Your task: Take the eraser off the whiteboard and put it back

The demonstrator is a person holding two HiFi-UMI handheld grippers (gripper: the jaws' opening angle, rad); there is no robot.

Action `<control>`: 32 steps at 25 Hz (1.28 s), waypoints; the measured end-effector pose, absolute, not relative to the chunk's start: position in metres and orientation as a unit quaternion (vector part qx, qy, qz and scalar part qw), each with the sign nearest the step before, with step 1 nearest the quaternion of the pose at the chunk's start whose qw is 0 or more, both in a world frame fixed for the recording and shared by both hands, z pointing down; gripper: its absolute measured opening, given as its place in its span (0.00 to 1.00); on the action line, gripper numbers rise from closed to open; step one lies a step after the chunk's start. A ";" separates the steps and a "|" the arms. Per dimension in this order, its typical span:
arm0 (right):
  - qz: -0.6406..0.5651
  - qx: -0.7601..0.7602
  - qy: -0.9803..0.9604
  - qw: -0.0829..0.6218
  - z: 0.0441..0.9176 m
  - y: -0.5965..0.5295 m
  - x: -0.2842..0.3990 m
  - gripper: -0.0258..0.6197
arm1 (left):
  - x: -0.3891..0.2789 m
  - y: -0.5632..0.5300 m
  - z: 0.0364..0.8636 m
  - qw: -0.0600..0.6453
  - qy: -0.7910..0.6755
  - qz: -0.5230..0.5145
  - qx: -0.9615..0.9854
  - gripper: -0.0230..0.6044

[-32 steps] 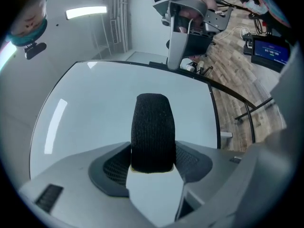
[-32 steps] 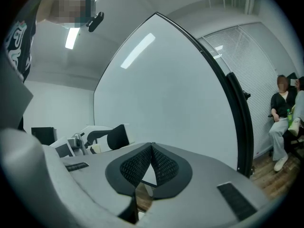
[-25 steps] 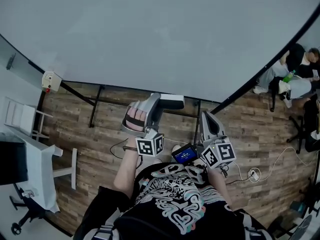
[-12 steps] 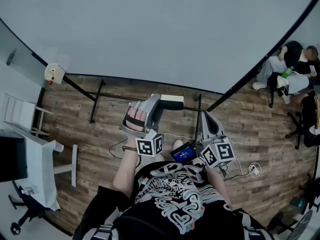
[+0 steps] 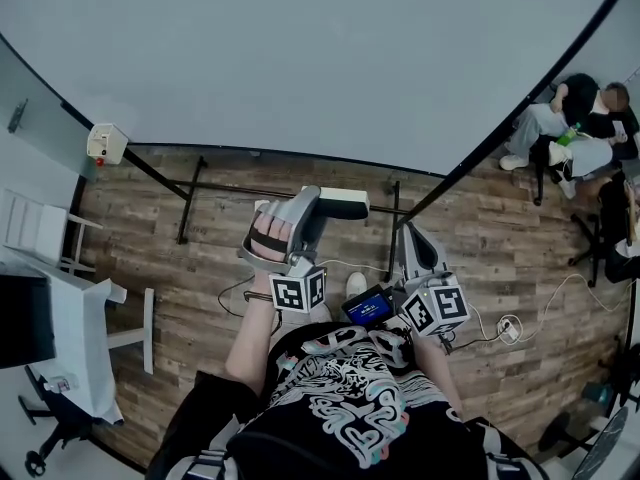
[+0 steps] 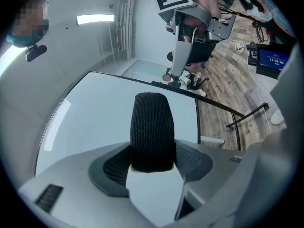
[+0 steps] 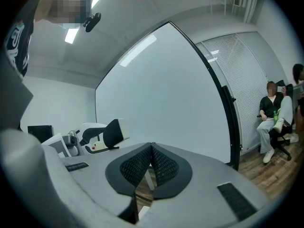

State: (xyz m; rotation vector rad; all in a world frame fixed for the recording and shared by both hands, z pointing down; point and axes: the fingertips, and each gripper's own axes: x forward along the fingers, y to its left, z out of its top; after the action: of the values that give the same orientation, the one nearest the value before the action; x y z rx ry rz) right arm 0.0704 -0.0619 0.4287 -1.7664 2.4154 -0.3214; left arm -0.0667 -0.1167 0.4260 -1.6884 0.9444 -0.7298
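Rough-textured eraser [image 6: 151, 129] — smooth whiteboard [image 5: 300, 58]

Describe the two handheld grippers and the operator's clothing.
The left gripper and right gripper are both light grey moulded shells with black mesh-textured pads. Each carries a white marker cube printed with black squares. The person wears a black top with white, teal and pink swirls.
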 end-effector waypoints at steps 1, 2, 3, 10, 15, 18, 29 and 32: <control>-0.107 -0.587 0.799 0.065 0.430 -0.060 0.070 0.08 | -0.067 -0.116 0.427 0.511 0.392 -0.302 -0.703 0.50; -0.108 -0.589 0.798 0.064 0.431 -0.058 0.070 0.08 | -0.068 -0.115 0.427 0.511 0.391 -0.302 -0.703 0.50; -0.108 -0.591 0.797 0.064 0.431 -0.057 0.069 0.08 | -0.068 -0.115 0.427 0.512 0.390 -0.302 -0.704 0.50; -0.109 -0.607 0.785 0.058 0.432 -0.044 0.071 0.08 | -0.068 -0.112 0.431 0.510 0.378 -0.299 -0.712 0.50; -0.112 -0.615 0.779 0.052 0.436 -0.031 0.077 0.08 | -0.063 -0.111 0.435 0.507 0.375 -0.296 -0.717 0.50; -0.115 -0.619 0.775 0.052 0.441 -0.031 0.080 0.08 | -0.062 -0.115 0.439 0.505 0.374 -0.297 -0.719 0.50; -0.117 -0.625 0.770 0.056 0.443 -0.058 0.105 0.08 | -0.040 -0.150 0.442 0.513 0.364 -0.302 -0.716 0.50; -0.116 -0.624 0.771 0.052 0.444 -0.066 0.108 0.08 | -0.036 -0.158 0.446 0.511 0.361 -0.305 -0.718 0.50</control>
State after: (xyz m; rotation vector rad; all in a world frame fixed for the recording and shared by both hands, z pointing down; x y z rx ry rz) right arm 0.1077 -0.0662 0.4441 -1.8969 2.3463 -0.3538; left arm -0.0360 -0.1577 0.4457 -1.7284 0.8681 -0.7332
